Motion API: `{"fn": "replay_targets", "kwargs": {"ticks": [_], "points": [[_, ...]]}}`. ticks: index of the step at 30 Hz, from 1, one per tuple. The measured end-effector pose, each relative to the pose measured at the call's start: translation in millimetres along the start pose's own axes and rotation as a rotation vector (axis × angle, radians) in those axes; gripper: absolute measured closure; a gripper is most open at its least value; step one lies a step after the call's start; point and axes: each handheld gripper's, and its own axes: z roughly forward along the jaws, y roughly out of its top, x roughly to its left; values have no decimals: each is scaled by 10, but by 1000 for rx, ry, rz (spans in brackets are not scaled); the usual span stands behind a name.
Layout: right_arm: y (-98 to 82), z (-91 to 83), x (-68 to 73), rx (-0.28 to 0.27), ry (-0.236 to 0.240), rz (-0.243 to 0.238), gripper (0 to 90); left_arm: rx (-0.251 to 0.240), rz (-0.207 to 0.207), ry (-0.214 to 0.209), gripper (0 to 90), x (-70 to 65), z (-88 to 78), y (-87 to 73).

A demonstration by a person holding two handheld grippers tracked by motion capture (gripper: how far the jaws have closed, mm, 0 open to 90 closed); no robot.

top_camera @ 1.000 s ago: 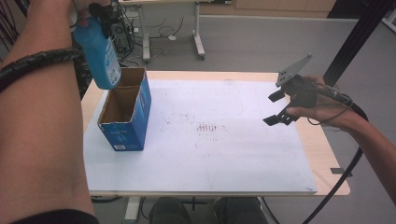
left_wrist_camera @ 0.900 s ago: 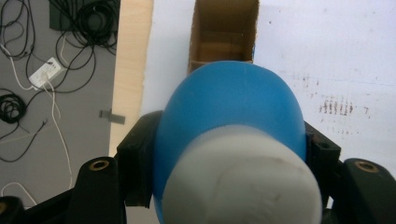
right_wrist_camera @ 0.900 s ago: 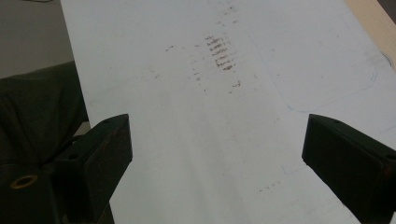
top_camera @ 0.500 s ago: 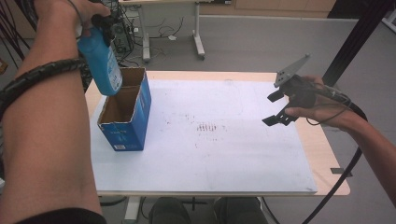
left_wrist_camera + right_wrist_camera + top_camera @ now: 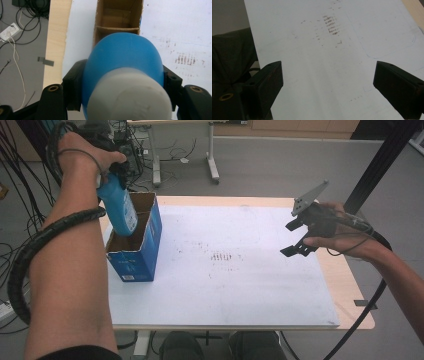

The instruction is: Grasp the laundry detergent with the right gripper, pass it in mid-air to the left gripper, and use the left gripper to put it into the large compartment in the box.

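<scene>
The right gripper (image 5: 296, 238) hangs over the right part of the white-topped counter (image 5: 260, 285) just where it was a second ago, its fingers (image 5: 265, 85) spread wide with nothing between them. Farther off, the left gripper (image 5: 112, 167), fingers (image 5: 72, 87) clamped on the blue bottle (image 5: 118, 209), has come down: the bottle's lower end now dips into the open cardboard box (image 5: 136, 262) at the counter's left edge.

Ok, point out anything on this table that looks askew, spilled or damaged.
Brownish smudges stain the middle of the white sheet covering the wooden table; they look like old marks, not a fresh spill. The blue plastic bottle leans in the left gripper as it enters the open blue cardboard box. Nothing looks damaged.
</scene>
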Motion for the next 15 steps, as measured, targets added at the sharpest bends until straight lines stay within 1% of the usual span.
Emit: {"fn": "replay_targets", "kwargs": {"ticks": [8, 11, 15], "points": [[-8, 34, 0, 6, 1, 3, 91, -1, 2, 5, 365, -12, 376, -45], [-1, 64, -3, 11, 3, 1, 91, -1, 12, 16, 365, -25, 527, -69], [2, 102, -9, 19, 5, 1, 91, 8, 21, 10, 365, -29, 741, -107]]}}
